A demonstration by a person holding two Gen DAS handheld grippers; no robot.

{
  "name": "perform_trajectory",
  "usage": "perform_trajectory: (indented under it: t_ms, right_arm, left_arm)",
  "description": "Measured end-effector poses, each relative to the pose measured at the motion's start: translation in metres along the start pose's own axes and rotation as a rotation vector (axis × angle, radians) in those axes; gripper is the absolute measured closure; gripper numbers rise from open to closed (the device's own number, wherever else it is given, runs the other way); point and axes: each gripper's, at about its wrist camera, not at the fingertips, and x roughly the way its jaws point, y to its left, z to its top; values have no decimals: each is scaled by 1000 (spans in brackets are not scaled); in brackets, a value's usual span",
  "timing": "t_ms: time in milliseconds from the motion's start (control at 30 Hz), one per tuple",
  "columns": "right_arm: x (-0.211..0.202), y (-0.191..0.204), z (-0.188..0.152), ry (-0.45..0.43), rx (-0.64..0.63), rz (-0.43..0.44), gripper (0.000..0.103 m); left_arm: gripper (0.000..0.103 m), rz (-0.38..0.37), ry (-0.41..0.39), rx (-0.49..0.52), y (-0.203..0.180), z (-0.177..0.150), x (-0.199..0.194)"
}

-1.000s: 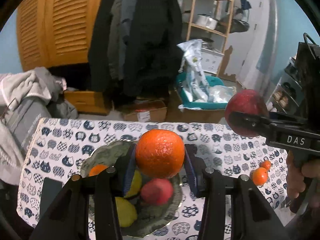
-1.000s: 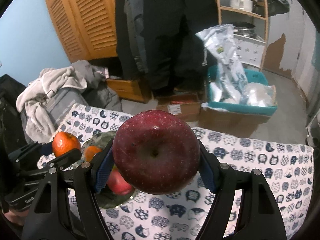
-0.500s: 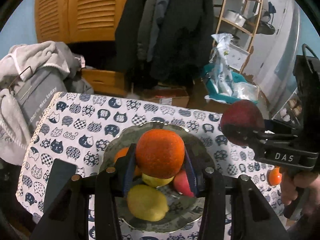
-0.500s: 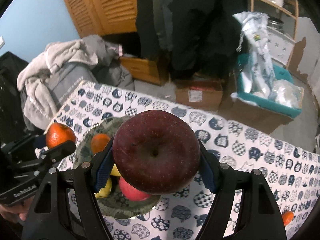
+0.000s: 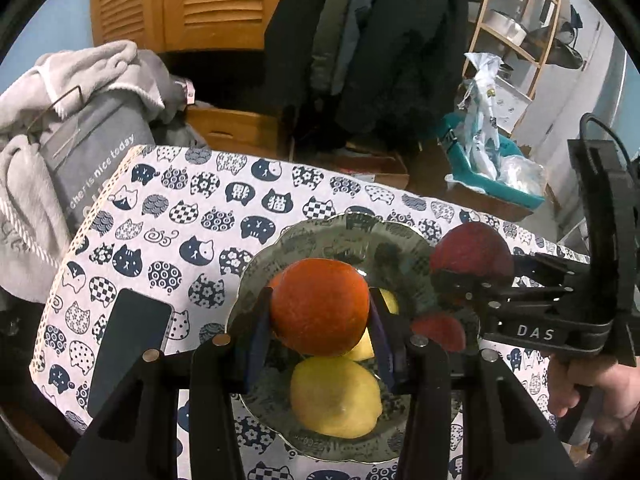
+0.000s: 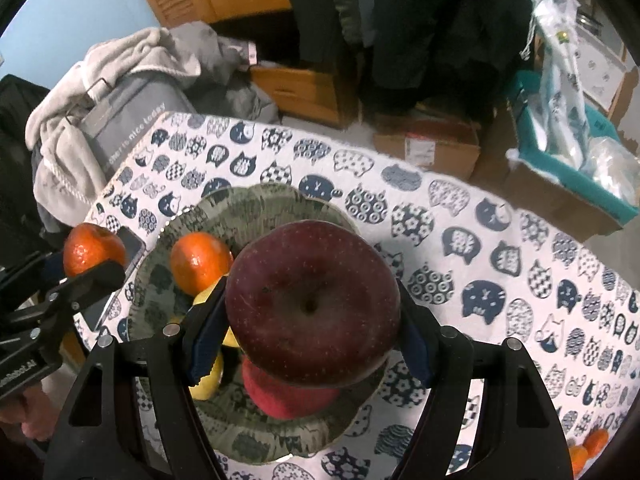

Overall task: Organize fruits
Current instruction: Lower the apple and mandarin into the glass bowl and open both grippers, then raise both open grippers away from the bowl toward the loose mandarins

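Note:
My left gripper (image 5: 318,322) is shut on an orange (image 5: 320,306) and holds it above the grey-green patterned plate (image 5: 332,236). My right gripper (image 6: 310,326) is shut on a dark red apple (image 6: 312,312), also above the plate (image 6: 256,208). The apple shows in the left wrist view (image 5: 472,250) over the plate's right rim. The held orange shows in the right wrist view (image 6: 94,248) at the plate's left edge. On the plate lie a lemon (image 5: 334,398), a red fruit (image 5: 440,330) and a small orange (image 6: 200,262).
The table carries a cat-print cloth (image 5: 208,216). A black phone (image 5: 128,340) lies left of the plate. Two small oranges (image 6: 586,448) sit at the cloth's right edge. Clothes and a grey bag (image 5: 88,152) stand beyond the table's left side; boxes (image 6: 440,148) lie behind.
Both grippers have come down and forward over the plate with their fruit still held. The plate and its fruit now look larger and closer beneath them.

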Motion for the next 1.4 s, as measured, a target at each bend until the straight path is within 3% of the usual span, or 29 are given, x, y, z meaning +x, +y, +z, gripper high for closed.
perform_trajectory:
  t_ms: [500, 767, 967, 1200, 1400]
  right_arm:
    - [31, -3, -2, 71, 12, 21, 28]
    - [18, -4, 3, 28, 23, 21, 26]
    - [6, -2, 3, 4, 21, 18, 26]
    - [-23, -3, 5, -64, 15, -22, 26]
    - [-59, -13, 4, -133, 28, -81, 26]
  left_arm:
    - [57, 19, 65, -7, 4, -8, 21]
    - [57, 18, 77, -10, 4, -8, 25]
    - [49, 29, 82, 7, 0, -9, 24]
    - [26, 55, 53, 15, -6, -6, 15]
    - [17, 57, 31, 44, -21, -2, 4]
